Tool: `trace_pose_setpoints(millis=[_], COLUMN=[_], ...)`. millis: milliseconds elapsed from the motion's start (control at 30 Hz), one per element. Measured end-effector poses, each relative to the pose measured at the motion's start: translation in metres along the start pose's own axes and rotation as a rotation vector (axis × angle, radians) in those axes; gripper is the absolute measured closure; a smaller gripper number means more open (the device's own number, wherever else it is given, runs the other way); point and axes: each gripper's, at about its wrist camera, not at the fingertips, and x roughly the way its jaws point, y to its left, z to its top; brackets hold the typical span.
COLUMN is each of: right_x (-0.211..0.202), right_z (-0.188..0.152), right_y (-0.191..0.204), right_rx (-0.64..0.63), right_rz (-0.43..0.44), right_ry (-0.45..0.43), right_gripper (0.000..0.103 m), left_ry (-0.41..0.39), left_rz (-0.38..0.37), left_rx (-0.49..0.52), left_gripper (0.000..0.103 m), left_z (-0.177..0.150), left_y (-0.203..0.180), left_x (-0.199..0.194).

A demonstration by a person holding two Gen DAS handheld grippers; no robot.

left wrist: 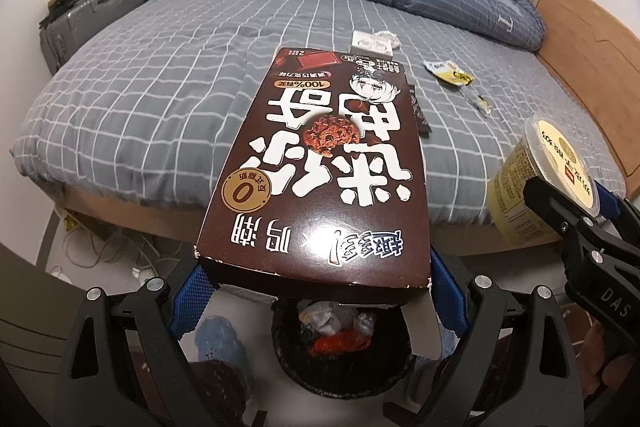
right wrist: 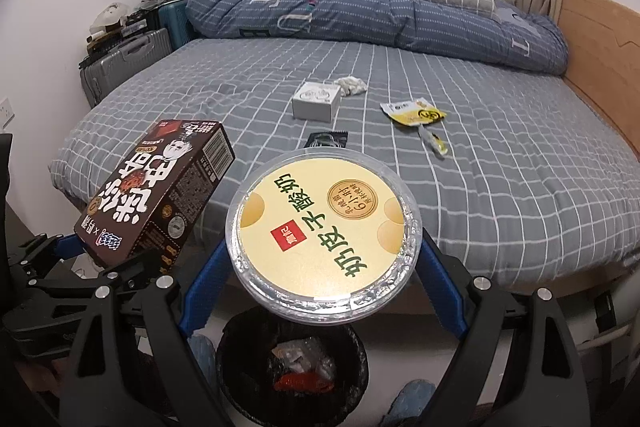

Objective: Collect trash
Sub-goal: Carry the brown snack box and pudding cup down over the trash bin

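My left gripper (left wrist: 316,283) is shut on the near end of a brown cookie box (left wrist: 320,167), which is held tilted over a black trash bin (left wrist: 344,377) on the floor. My right gripper (right wrist: 322,267) is shut on a yogurt cup (right wrist: 324,227) with a yellow foil lid, held above the same bin (right wrist: 236,387). The cookie box (right wrist: 156,195) hangs just left of the cup. Left on the bed are a small white box (right wrist: 316,101), a crumpled tissue (right wrist: 352,85), a yellow wrapper (right wrist: 416,115) and a black packet (right wrist: 326,139).
The bin holds crumpled plastic and something red. The grey checked bed (right wrist: 500,187) has a rolled blue duvet (right wrist: 360,11) at its far side and a wooden frame (right wrist: 600,47) on the right. Suitcases (right wrist: 120,63) stand at the left wall. Cables (left wrist: 100,247) lie on the floor.
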Motion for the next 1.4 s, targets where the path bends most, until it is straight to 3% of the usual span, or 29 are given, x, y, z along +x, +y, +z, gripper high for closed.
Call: trace_pose_setpoints(millis=[733, 1133, 1400], right_x=[-0.004, 0.049, 0.079], right_z=[-0.064, -0.110, -0.123], right_y=[0.003, 0.003, 0.013], right_rx=[0.009, 0.002, -0.006], right_rz=[-0.030, -0.027, -0.002], right_ry=[0.141, 0.282, 0.342], right_gripper=[0.020, 0.020, 0.020], left_ry=[0.169, 0.268, 0.313], left_rz=[0.028, 0.045, 0.059], left_rx=[-0.002, -0.018, -0.034], left_gripper=[0.014, 0.014, 0.014], left_z=[-0.075, -0.104, -0.109], left_y=[0.010, 0.020, 0.031], left_x=[0.008, 0.058, 0.091])
